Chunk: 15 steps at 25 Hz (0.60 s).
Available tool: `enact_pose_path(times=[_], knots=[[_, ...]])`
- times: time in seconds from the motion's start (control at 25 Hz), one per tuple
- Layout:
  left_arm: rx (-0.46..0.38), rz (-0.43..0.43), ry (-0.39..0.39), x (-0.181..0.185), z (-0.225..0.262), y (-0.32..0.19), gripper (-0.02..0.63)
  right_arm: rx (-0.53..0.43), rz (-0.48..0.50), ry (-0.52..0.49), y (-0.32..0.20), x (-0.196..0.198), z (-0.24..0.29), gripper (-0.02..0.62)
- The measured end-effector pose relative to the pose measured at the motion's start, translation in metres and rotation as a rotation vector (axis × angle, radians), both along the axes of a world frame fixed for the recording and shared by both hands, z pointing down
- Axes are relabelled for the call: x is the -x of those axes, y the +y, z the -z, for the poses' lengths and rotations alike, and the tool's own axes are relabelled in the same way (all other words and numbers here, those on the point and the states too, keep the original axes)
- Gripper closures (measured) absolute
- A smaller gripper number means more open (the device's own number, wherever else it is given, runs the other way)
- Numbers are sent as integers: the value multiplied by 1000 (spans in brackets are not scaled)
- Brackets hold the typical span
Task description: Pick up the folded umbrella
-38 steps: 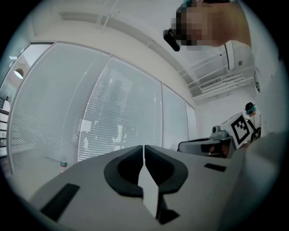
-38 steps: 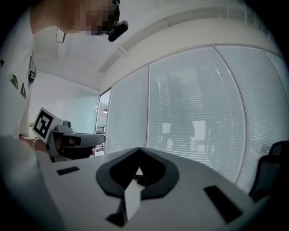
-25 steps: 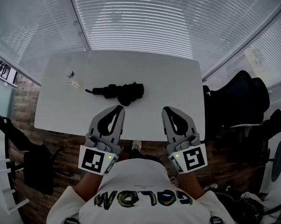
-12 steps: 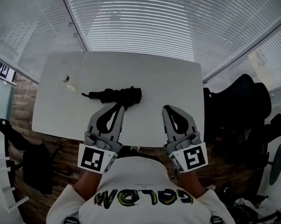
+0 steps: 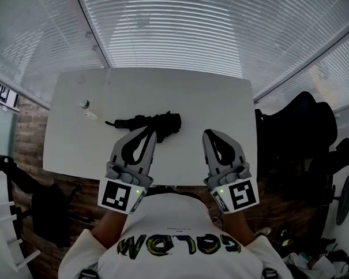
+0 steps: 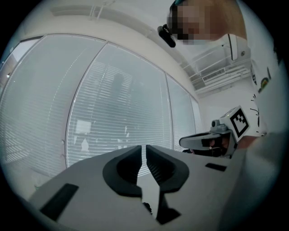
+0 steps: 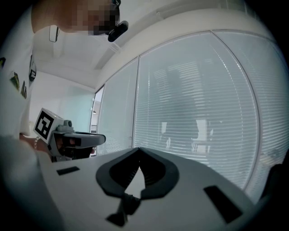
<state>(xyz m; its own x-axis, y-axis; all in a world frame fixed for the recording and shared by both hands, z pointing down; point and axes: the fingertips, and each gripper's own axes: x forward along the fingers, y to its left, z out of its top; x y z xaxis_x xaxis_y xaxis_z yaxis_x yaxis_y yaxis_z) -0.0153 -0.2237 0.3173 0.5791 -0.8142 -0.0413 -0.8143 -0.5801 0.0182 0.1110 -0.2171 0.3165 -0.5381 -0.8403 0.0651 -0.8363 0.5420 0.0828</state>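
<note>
Approach step: hovered left tool (image 5: 147,135) at folded umbrella's (image 5: 165,120) 6 o'clock, jaws just eased to a narrow, empty slit; right tool (image 5: 213,134) closed, empty. Needed next, probably: wider opening.

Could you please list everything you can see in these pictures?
black folded umbrella: one, black, middle of the table
white rectangular table: one, white, before the window blinds
small unidentifiable items: two, pale, table's left side
black office chair: one, black, right of the table
left tongs: one, grey, tip at the umbrella, jaws just opening slightly, nothing between them
right tongs: one, grey, over the table's near edge, shut
</note>
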Motion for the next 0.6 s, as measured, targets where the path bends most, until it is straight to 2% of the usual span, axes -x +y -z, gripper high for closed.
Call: enact_pose_path(times=[0.2, 0.6], knots=[[0, -28, -33, 13, 5, -10, 563, -4, -18, -1, -9, 13, 3, 583], [20, -153, -242, -5, -29, -23, 484, -3, -40, 3, -13, 21, 2, 583]])
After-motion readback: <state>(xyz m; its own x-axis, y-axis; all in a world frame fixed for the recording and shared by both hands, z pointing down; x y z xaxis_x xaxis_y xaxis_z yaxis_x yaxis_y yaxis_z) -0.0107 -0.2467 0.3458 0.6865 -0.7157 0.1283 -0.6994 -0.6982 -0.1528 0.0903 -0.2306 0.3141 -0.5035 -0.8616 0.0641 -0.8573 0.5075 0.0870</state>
